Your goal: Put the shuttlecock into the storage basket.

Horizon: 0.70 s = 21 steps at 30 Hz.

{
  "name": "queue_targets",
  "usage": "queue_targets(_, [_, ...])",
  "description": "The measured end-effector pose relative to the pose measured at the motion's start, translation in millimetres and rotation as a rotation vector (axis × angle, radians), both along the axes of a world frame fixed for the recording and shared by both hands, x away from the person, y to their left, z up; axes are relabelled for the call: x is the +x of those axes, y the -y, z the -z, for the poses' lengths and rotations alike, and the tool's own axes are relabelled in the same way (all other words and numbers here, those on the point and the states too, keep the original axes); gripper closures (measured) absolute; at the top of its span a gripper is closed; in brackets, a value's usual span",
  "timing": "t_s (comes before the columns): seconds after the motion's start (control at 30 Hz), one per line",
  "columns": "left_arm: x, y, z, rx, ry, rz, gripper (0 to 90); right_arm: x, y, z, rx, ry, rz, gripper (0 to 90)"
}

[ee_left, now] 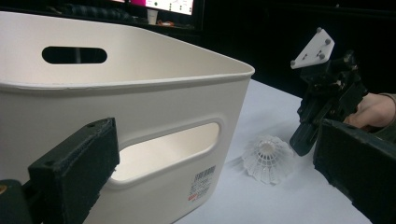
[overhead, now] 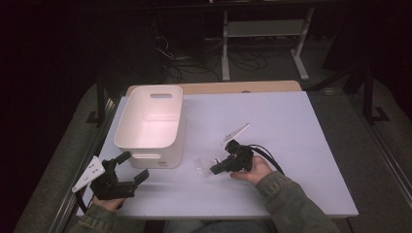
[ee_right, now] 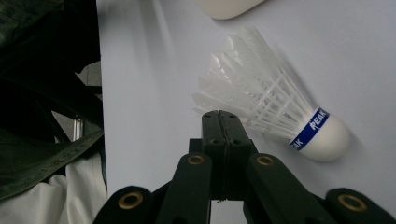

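A white feather shuttlecock [ee_right: 275,112] is seen lying on its side on the pale worktop [overhead: 291,145], just in front of the near right corner of a white plastic bin [overhead: 150,124]. In the right gripper view its long axis is laid diagonally: the rounded cork head, banded with a blue printed strip, is pointed toward the lower right, and the feathered skirt is flared toward the upper left. In the left gripper view the open skirt is turned toward the camera and the cork is directed away, toward the right gripper.

The right gripper [overhead: 216,169] is held low over the worktop just beside the shuttlecock [overhead: 205,165], on its right in the high view. Its jaws are pressed together with nothing between them, and their tips are placed against the edge of the feathers, as far as can be told.

The left gripper [overhead: 125,167] is held at the near left edge of the worktop, pointed at the bin's handle slot. Its jaws are spread wide apart and nothing is clamped.

The bin is stood upright, with a barcode label [ee_left: 201,182] shown on its near wall.
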<state>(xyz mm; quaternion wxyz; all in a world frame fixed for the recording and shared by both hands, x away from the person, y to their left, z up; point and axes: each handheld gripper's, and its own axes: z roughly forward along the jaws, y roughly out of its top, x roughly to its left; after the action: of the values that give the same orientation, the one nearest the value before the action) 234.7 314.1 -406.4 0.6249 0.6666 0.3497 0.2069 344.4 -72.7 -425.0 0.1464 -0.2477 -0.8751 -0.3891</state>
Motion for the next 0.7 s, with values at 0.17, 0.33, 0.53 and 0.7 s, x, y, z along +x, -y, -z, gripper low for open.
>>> queue_targets(0.17, [0.3,-0.9,0.0,0.007,0.003,0.004,0.0,1.5,-7.2,7.7,-0.009,0.007,-0.017,88.5])
queue_targets(0.33, [0.0,-0.7,-0.2,0.006,0.003,0.002,0.0,2.2,-13.2,11.0,-0.024,0.011,-0.022,88.5])
queue_targets(0.53, [0.1,-0.6,0.0,0.001,0.004,0.003,0.0,6.7,-19.1,11.8,-0.013,0.028,-0.025,88.5])
queue_targets(0.7, [0.0,-0.6,-0.1,0.002,0.004,0.003,0.0,11.2,-21.7,11.1,-0.013,0.035,-0.003,88.5])
